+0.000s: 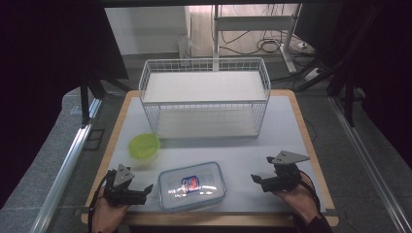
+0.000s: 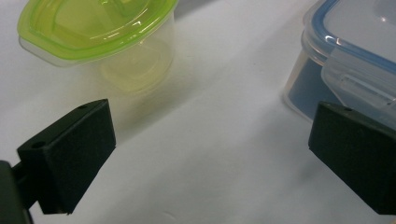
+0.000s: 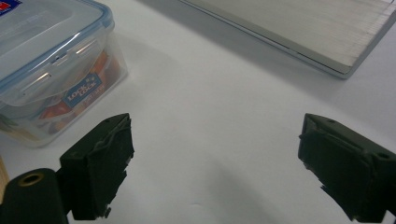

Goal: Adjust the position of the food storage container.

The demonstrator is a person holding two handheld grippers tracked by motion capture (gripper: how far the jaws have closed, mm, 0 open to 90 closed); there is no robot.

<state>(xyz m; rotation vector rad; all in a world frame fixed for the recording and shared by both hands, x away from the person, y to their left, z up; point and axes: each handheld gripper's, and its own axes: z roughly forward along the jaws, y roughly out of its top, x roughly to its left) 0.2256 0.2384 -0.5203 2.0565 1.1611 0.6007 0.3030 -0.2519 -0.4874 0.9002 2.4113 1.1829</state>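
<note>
Clear rectangular blue-rimmed container [image 1: 192, 186] sitting untouched near desk's front edge, lying between left gripper [image 1: 145, 190] and right gripper [image 1: 256, 179], both gaping empty, nothing grasped yet, pickup and placing probably all remaining.

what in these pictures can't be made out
- Contents of the rectangular box: high view, glare on its lid; right gripper view, its frosted wall blurs the orange inside.
- Label on that lid: high view, too small to read.
- Green-lidded tub: left gripper view, top edge cuts it off.
- Wire rack: right gripper view, edges leave just a corner of its shelf.
</note>
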